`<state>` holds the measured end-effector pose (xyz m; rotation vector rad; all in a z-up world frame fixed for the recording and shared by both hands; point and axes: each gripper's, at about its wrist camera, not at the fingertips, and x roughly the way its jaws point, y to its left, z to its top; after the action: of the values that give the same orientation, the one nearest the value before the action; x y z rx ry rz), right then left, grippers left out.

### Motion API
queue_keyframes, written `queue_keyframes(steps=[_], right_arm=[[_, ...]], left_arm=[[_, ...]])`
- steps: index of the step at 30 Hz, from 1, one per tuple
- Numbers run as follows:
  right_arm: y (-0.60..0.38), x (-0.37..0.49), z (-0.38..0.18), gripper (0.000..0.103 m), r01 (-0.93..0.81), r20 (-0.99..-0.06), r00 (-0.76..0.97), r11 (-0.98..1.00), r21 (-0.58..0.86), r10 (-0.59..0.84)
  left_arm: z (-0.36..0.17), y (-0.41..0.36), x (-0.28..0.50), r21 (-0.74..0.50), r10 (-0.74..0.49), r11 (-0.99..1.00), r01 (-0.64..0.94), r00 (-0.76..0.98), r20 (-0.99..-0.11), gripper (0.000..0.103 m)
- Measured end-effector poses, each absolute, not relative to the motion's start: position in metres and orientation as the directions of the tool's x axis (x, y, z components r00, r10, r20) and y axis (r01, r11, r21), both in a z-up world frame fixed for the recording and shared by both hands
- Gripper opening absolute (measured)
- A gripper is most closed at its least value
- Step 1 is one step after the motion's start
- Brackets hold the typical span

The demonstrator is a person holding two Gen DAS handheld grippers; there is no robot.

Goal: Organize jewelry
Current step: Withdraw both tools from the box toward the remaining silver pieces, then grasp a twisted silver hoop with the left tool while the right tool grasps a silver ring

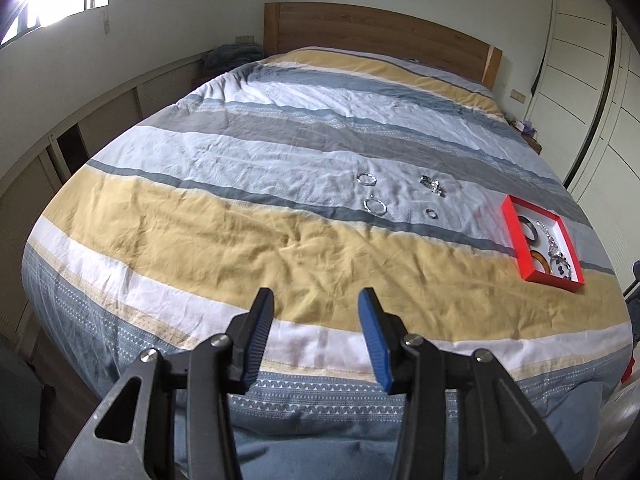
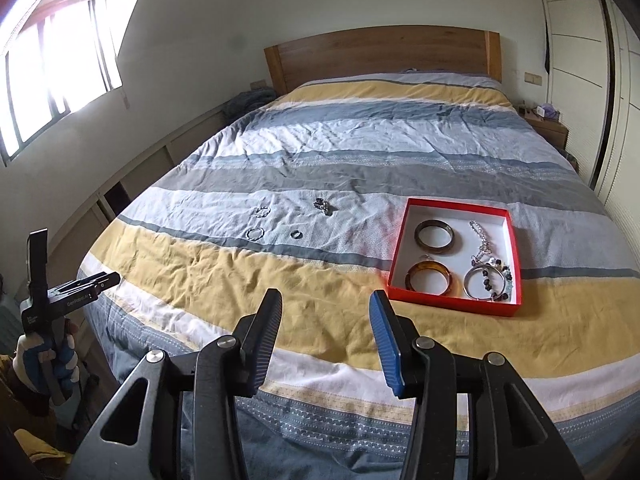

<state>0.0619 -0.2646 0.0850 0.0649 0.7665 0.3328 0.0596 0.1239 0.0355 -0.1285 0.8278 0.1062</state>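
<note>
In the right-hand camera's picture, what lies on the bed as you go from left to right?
Two silver hoops → small ring → tangled cluster of jewelry → red box with bangles and bracelets.

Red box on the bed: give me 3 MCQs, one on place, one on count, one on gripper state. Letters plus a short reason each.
1. Where does the red box sit relative to the loose jewelry on the duvet?
A. to its left
B. to its right
C. on top of it

2. How many loose pieces lie outside the box?
A. two
B. four
C. seven

3. What is between the right gripper's fingers?
A. nothing, jaws apart
B. a bangle
C. a chain

Answers:
1 B: in the right wrist view the box lies right of the pieces.
2 B: beaded ring, plain hoop, small ring and a metal cluster.
3 A: only bedding shows in the gap; amber bangle and dark bangle sit in the box.
</note>
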Motion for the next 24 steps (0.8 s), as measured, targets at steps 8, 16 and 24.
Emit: queue_keyframes(steps=[8,16,24], right_arm=[[-0.222,0.132,0.059,0.045,-0.338,-0.718,0.611,0.93,0.146,0.335],[-0.185,0.219,-0.006,0.042,-0.392,-0.786,0.501,0.905,0.168,0.363],[-0.144,0.289,-0.066,0.041,-0.457,-0.808,0.424,0.867,0.2,0.41]], left_arm=[[0.0,0.105,0.133,-0.09,-0.023,0.993,-0.075,0.627,-0.779,0.042],[-0.043,0.086,0.225,-0.104,-0.071,0.994,-0.024,0.58,-0.811,0.042],[-0.083,0.07,0.293,-0.086,-0.09,0.996,0.033,0.551,-0.829,0.042]])
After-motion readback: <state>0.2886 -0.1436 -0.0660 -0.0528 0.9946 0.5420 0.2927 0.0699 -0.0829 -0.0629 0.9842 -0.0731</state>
